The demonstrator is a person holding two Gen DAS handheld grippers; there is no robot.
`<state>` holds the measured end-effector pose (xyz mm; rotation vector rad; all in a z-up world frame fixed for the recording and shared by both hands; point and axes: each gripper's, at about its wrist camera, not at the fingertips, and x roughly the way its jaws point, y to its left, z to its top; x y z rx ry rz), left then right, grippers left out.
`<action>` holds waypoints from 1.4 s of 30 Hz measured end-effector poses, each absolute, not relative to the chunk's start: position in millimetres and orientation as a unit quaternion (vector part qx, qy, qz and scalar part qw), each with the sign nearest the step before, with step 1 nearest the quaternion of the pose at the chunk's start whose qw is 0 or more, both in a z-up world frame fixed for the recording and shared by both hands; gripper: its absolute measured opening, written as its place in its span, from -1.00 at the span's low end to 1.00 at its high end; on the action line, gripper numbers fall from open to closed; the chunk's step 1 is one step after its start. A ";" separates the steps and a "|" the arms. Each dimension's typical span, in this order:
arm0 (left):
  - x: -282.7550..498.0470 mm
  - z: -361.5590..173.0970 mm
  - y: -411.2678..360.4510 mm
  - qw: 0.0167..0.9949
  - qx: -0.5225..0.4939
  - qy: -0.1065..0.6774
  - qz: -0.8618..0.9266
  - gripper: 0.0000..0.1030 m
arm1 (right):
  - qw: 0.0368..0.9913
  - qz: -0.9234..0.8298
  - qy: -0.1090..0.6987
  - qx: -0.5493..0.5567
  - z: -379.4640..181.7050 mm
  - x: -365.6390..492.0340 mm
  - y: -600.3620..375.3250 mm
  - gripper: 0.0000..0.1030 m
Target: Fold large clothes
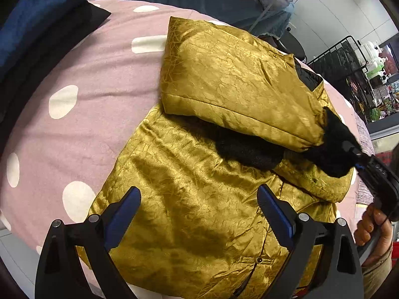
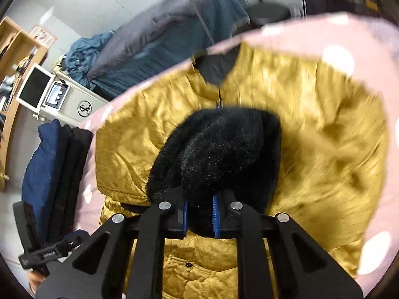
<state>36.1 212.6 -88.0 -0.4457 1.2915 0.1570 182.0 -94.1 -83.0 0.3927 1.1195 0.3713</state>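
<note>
spread over a pink bedcover (image 1: 104,79) with pale dots: a gold jacket (image 1: 194,199), long axis running from about 7 o'clock up toward 1 o'clock in the left wrist view, collar end toward the far side at 1 o'clock. crinkled, glossy satin-like shell, lightly padded, creased all over; dark lining at the neck opening. one sleeve (image 1: 237,82) folded across the body as a broad flat panel, slanting from 11 o'clock down to 3 o'clock, ending in a fuzzy black cuff (image 1: 336,149). small button on a tab near 5 o'clock. left gripper (image 1: 199,214) spread wide above the lower body of the garment, blue pads clear of the cloth, nothing between them. right gripper (image 2: 199,218) clamped on the black cuff (image 2: 214,149), fur bulging out ahead of the blue pads. right wrist view motion-blurred. folded dark clothes (image 2: 54,174) stacked at 9 o'clock beside the bedcover.
</note>
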 end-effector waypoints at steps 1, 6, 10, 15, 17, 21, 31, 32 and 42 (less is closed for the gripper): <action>37.7 -88.2 211.0 0.773 -0.205 0.596 0.070 0.79 | 0.822 0.164 0.515 0.177 -75.9 180.2 -99.6 -0.74; 46.5 -88.0 196.7 0.776 -0.193 0.599 0.048 0.79 | 0.839 0.122 0.501 0.175 -63.5 169.8 -137.1 -0.74; 47.3 -89.7 187.5 0.776 -0.175 0.604 0.041 0.79 | 0.818 0.094 0.533 0.194 -85.5 168.9 -161.4 -0.74; 44.1 -92.9 185.4 0.774 -0.158 0.611 0.049 0.79 | 0.776 0.093 0.591 0.197 -121.9 177.4 -155.6 -0.28; 42.7 -93.9 186.9 0.773 -0.156 0.612 0.055 0.79 | 0.772 0.086 0.600 0.193 -125.5 177.4 -152.4 0.05; 41.0 -90.9 195.6 0.778 -0.150 0.605 0.078 0.79 | 0.789 0.050 0.589 0.167 -114.5 172.7 -151.7 0.21; 91.2 -54.0 208.0 0.825 -0.137 0.534 0.121 0.79 | 0.858 0.097 0.502 0.048 -68.7 170.2 -117.7 0.26; 101.3 -53.5 197.7 0.832 -0.117 0.531 0.112 0.79 | 0.857 0.109 0.501 0.040 -70.2 172.6 -108.7 0.26; 168.5 -109.4 140.0 0.811 -0.011 0.579 0.078 0.79 | 0.808 0.112 0.576 -0.054 -140.9 193.3 -55.1 0.26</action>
